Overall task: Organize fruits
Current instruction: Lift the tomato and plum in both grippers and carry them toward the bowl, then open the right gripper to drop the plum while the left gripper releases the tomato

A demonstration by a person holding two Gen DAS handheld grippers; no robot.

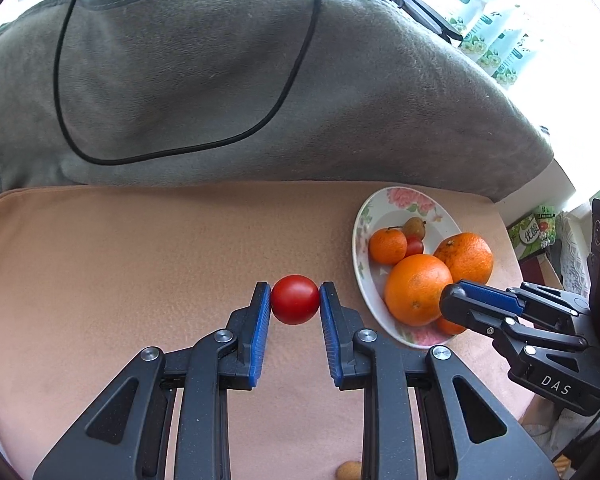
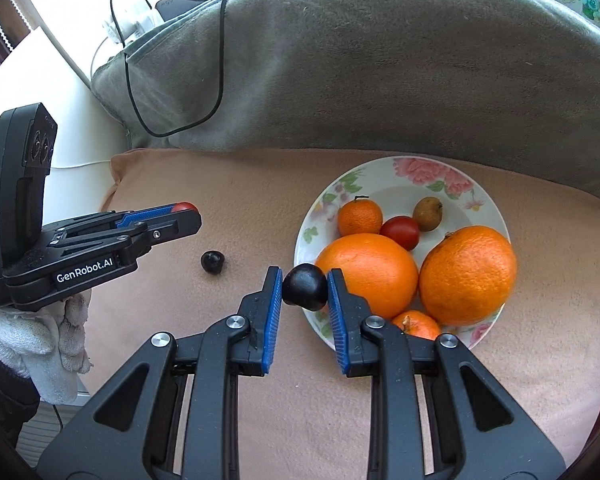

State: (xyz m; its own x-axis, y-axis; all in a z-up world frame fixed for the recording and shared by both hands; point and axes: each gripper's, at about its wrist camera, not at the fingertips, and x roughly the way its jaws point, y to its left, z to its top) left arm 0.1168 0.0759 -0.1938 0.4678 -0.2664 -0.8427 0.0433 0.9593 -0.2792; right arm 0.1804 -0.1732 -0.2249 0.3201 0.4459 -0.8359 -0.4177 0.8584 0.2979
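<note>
Right wrist: plate [image 2: 488, 200] holds oranges [image 2: 368, 272]; right tongs [image 2: 304, 286] grip plum [image 2: 305, 286], left tongs [image 1: 295, 300] tomato [image 1: 295, 299].

The small orange [image 2: 416, 325] at the plate's [image 2: 496, 216] near rim is half hidden behind the right claw [image 2: 304, 288]. In the left view a tan fruit [image 1: 349, 471] is cut off by the bottom edge. The red tomato [image 2: 185, 206] in the left claw [image 2: 180, 216] shows only its top there.

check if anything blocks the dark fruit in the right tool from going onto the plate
The right tool holds the dark fruit at the plate's near rim. A large orange sits just behind it; open plate lies farther back.
</note>
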